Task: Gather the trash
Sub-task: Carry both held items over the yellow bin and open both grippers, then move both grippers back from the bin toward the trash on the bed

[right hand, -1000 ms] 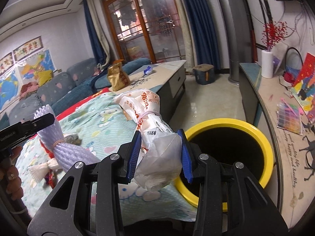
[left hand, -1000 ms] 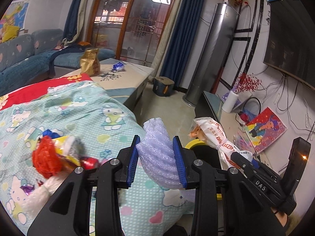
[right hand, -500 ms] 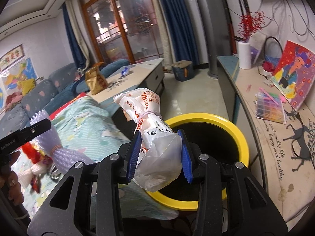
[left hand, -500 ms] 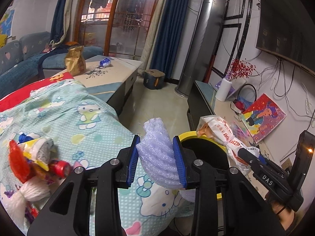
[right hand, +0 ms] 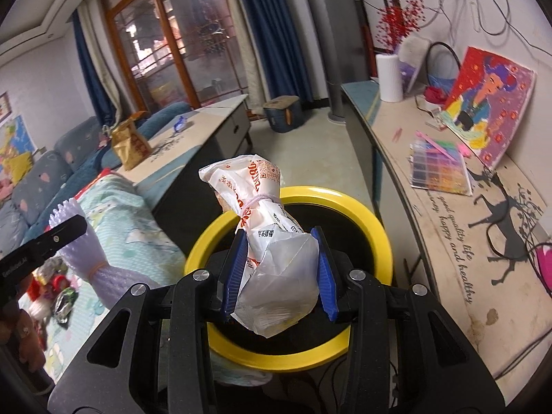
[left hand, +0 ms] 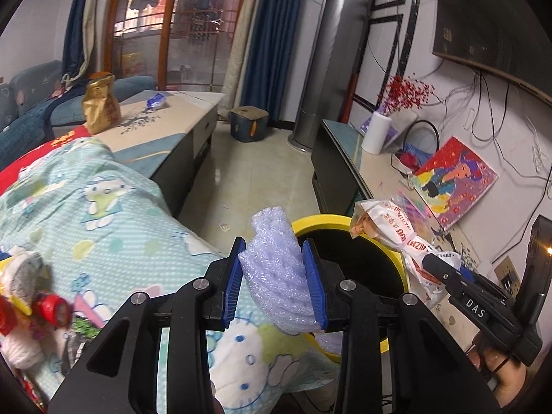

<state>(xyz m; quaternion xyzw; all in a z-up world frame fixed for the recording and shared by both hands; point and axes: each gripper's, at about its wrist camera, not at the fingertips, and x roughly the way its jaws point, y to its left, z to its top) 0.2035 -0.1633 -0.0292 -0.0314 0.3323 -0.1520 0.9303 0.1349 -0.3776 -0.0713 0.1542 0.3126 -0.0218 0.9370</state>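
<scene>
The white printed bag (right hand: pixel 265 241), cinched with a band at its neck, hangs directly over the mouth of the yellow-rimmed bin (right hand: pixel 376 227), pinched at its lower half between the blue pads of the right gripper (right hand: pixel 278 277), whose jaws stand narrowed onto the crinkled plastic. The purple foam wrap (left hand: pixel 277 276) sits just beside the bin's near rim, on the side of the cartoon-print blanket (left hand: pixel 114 227), squeezed between the pads of the left gripper (left hand: pixel 275 283), which is likewise closed down on its load and touches nothing else. The likeliest trouble looks to lie with the foam: it seems to be above the rim's edge rather than the dark opening, so a release here could drop it onto the rim or the blanket and let it roll to the floor. The bag is tall and its top leans toward the far rim, so it might catch there and tip outward instead of falling in. The two tools are near one another over the bin, so a hasty move could knock them together. More scraps (left hand: pixel 31 307) lie on the blanket, well apart from the bin.
</scene>
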